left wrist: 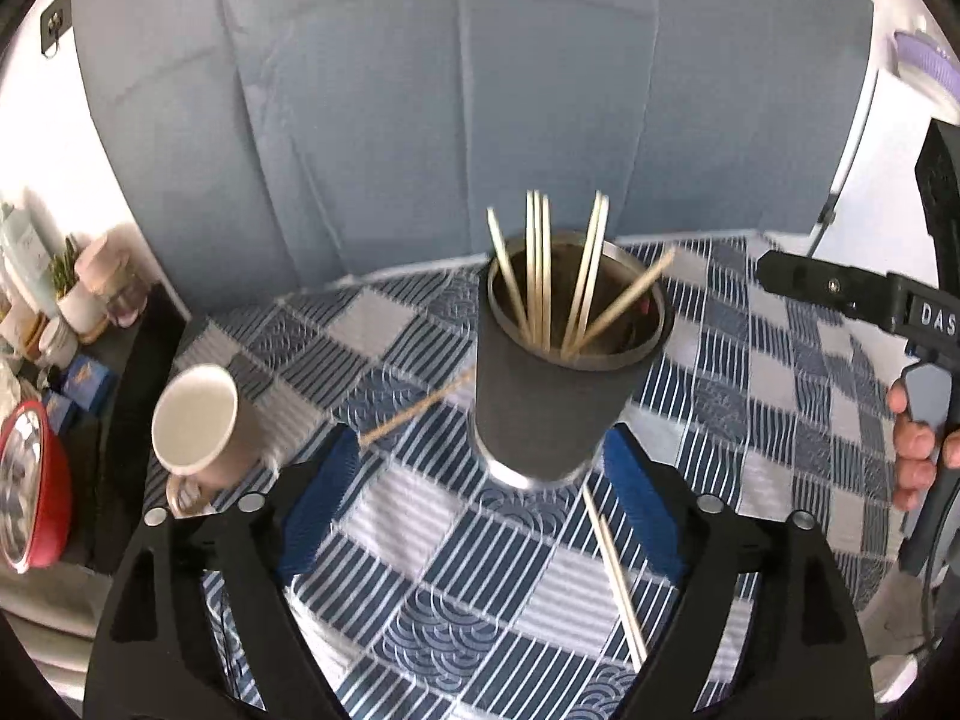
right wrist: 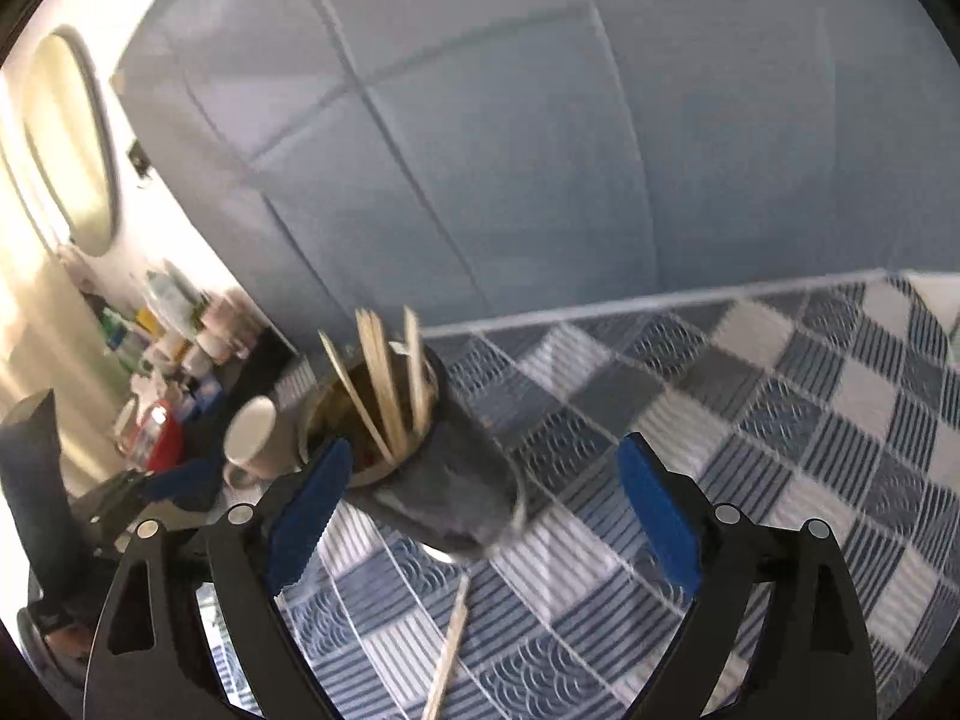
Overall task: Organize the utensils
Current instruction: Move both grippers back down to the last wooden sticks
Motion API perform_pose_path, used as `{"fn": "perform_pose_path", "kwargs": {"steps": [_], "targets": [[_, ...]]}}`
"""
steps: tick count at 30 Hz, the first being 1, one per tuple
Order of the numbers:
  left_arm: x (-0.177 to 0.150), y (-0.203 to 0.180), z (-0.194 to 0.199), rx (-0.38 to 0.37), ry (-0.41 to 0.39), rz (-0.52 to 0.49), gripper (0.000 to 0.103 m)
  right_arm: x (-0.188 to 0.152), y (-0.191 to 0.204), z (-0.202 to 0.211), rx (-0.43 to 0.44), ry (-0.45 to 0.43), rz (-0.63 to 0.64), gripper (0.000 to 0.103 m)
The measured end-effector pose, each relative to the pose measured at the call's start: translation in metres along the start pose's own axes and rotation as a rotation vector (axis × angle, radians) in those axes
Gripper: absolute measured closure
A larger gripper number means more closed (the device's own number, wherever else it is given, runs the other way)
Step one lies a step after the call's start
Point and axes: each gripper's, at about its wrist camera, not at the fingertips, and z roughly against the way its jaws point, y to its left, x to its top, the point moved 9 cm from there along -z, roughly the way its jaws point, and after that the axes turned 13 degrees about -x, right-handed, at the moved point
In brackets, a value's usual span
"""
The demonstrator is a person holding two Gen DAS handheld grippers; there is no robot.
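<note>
A dark grey metal cup (left wrist: 549, 396) stands on the blue-and-white chequered cloth (left wrist: 456, 588) with several wooden chopsticks (left wrist: 540, 264) upright in it. One loose chopstick (left wrist: 615, 570) lies on the cloth in front of the cup, and another (left wrist: 414, 414) lies to its left. My left gripper (left wrist: 480, 510) is open, its blue pads either side of the cup's base and clear of it. The right gripper (right wrist: 480, 516) is also open, with the cup (right wrist: 444, 480) just beyond its left pad and a loose chopstick (right wrist: 447, 654) below it. Nothing is held.
A beige mug (left wrist: 198, 420) stands left of the cup. A dark side shelf (left wrist: 138, 348) with jars, boxes and a red-rimmed lid (left wrist: 30, 480) is at the far left. A grey-blue padded panel (left wrist: 420, 90) rises behind the table. A hand (left wrist: 912, 450) shows at the right.
</note>
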Motion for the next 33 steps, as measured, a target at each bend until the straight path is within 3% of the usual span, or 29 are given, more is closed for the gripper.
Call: {"fn": "perform_pose_path", "kwargs": {"steps": [10,17,29,33], "targets": [[-0.08,-0.019,-0.057,-0.024,0.231,-0.012,0.015,-0.074,-0.026,-0.035,-0.074,0.17,0.025,0.017],[-0.124,-0.033,-0.087,-0.044,0.349,-0.015,0.015,-0.115,-0.037,-0.046,-0.102,0.232,0.054,0.017],[-0.147,-0.042,-0.11,-0.069,0.435,0.041,0.013,-0.161,-0.054,-0.055,-0.13,0.323,0.064,0.017],[-0.146,-0.039,-0.117,-0.016,0.434,0.031,0.008,-0.164,-0.053,-0.057,-0.121,0.336,0.056,0.017]]}}
